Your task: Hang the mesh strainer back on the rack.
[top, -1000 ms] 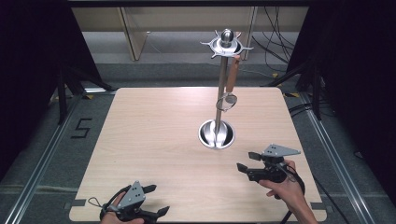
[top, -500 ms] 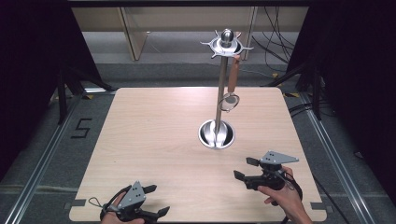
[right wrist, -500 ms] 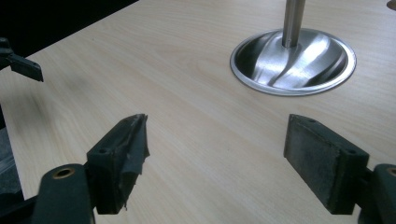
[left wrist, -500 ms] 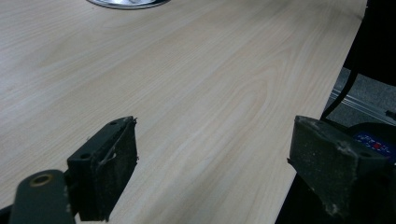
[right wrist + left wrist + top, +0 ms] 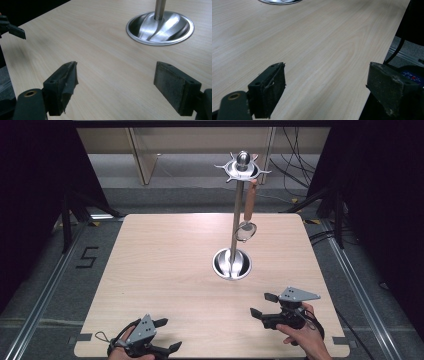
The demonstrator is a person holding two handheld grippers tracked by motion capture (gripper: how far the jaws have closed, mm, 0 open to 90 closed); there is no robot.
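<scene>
Wooden-handled metal strainer spoon (image 5: 247,215) hangs from a hook on the crown of the tall steel utensil stand (image 5: 236,220), bowl end down, beside the pole and well above the table. The stand's round dished steel base (image 5: 232,264) sits on the light wooden table (image 5: 165,260), right of centre; the same base shows in the right gripper view (image 5: 160,27) just ahead of the jaws, and its rim shows at the top edge of the left gripper view (image 5: 279,1).

Right gripper (image 5: 264,304) is low over the near right part of the table, jaws apart with nothing between them, pointing left across the table, base ahead of it and apart. Left gripper (image 5: 166,335) is at the near left edge, jaws also wide apart and empty, well away from the stand.

Step, as I read it: the approach phase, nothing grasped, both hands at the near edge. The hanging spoon looks like the likely target. Next move calls for the right gripper to rise and go forward to the wooden handle, line the open jaws across it, close, then lift it off the hook without knocking the stand. Left could steady the pole.
</scene>
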